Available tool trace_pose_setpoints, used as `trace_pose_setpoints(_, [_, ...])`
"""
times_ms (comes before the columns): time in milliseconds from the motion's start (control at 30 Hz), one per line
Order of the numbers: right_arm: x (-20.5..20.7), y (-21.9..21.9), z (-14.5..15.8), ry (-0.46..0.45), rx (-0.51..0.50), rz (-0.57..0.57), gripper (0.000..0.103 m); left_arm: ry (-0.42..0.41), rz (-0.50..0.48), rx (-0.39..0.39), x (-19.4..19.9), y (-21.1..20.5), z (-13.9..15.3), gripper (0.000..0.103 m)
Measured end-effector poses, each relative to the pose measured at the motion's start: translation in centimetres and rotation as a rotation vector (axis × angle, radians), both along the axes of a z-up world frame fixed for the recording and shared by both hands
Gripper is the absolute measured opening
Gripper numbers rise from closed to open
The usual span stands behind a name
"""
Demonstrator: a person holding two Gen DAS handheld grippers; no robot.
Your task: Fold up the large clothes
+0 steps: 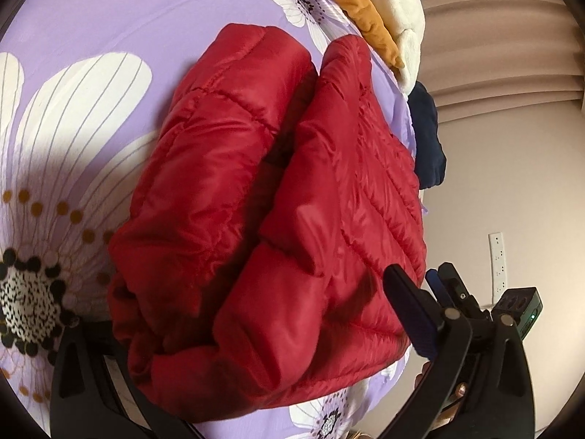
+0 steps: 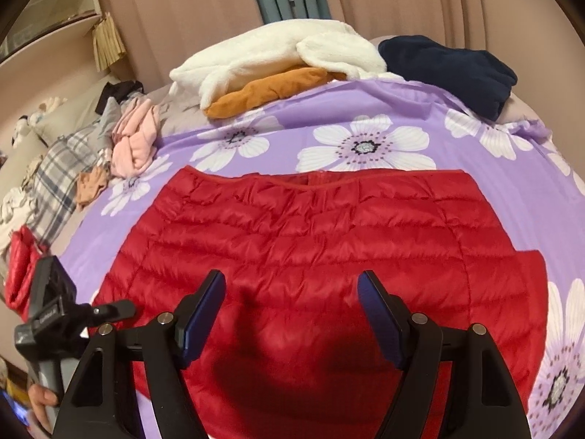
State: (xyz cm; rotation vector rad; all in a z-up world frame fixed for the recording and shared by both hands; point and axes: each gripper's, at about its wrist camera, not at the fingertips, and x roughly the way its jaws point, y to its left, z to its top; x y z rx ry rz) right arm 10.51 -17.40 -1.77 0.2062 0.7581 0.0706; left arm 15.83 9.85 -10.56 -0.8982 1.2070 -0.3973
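Observation:
A red quilted puffer jacket (image 2: 310, 241) lies on the purple flowered bedspread (image 2: 329, 117). In the right wrist view its body is spread flat, hem toward the far side. My right gripper (image 2: 290, 314) hovers just above its near part, open and empty. In the left wrist view the jacket (image 1: 263, 226) shows bunched folds. The left gripper (image 1: 256, 347) has only its right finger (image 1: 413, 314) showing, with the jacket lying across the gap. The left finger is hidden behind the fabric, so its grip is unclear. The right gripper (image 1: 448, 281) shows there at the jacket's right edge.
A white fleece (image 2: 278, 55) on an orange garment (image 2: 267, 91) and a navy garment (image 2: 449, 69) lie folded at the bed's far side. Pink clothing (image 2: 135, 142), a plaid cloth (image 2: 55, 183) and another red item (image 2: 22, 267) lie at the left. Curtains hang behind.

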Motion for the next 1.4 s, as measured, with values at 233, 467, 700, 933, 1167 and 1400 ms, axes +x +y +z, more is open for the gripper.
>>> trace_pose_setpoints(233, [1.4, 1.3, -0.8, 0.004, -0.052, 0.051, 0.052, -0.007, 0.010, 0.066, -0.3, 0.0, 0.3, 0.090])
trace_pose_setpoints(467, [3.4, 1.9, -3.7, 0.071, -0.072, 0.067, 0.045, -0.035, 0.038, 0.148, -0.4, 0.2, 1.2, 0.065])
trace_pose_setpoints(700, [3.3, 1.5, -4.4, 0.074, -0.050, 0.063, 0.045, -0.185, 0.002, 0.311, -0.7, -1.7, 5.4, 0.042])
trace_pose_setpoints(933, [3.2, 0.9, -4.8, 0.062, 0.003, 0.050, 0.045, -0.417, -0.108, 0.481, -1.9, -6.9, 10.9, 0.040])
trace_pose_setpoints(1167, [3.0, -0.6, -5.1, 0.046, 0.127, 0.041, 0.044, -0.627, -0.277, 0.601, -4.3, -13.5, 14.1, 0.040])
trace_pose_setpoints(1400, [3.8, -4.1, -6.0, 0.088, 0.377, 0.088, 0.040, -0.732, -0.440, 0.613, -6.3, -17.9, 14.2, 0.040])
